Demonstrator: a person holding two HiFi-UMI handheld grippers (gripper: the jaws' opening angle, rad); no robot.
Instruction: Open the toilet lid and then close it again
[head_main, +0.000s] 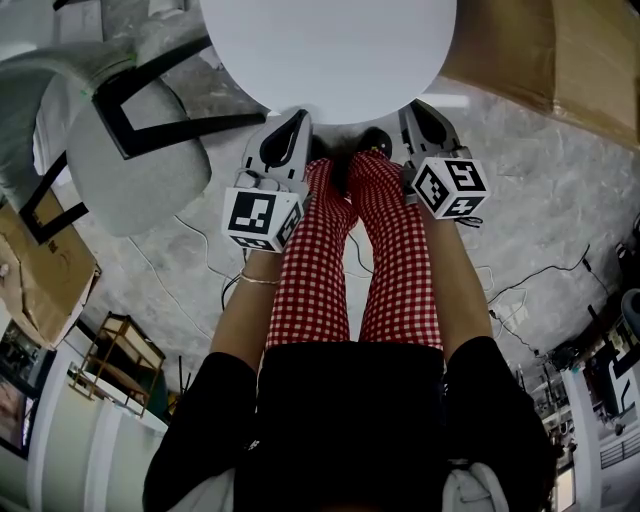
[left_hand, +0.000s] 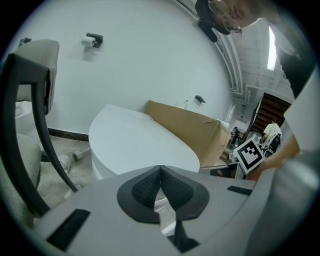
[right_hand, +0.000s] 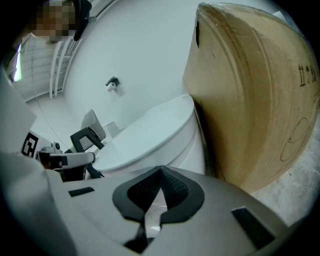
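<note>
Toilet lid (head_main: 330, 50) down beside cardboard box (head_main: 560, 50)

Toilet lid (head_main: 330, 45): white, glossy, oval, plain top surface. State: closed, lying flat, approx. horizontal, on the toilet. Pos.: far centre of scene in head view, rounded front edge toward the near side. Toilet body (left_hand: 99, 167): white, smooth-sided, directly beneath lid. Lid rim overhangs body slightly at front and sides. Hinge end toward the far wall.
</note>
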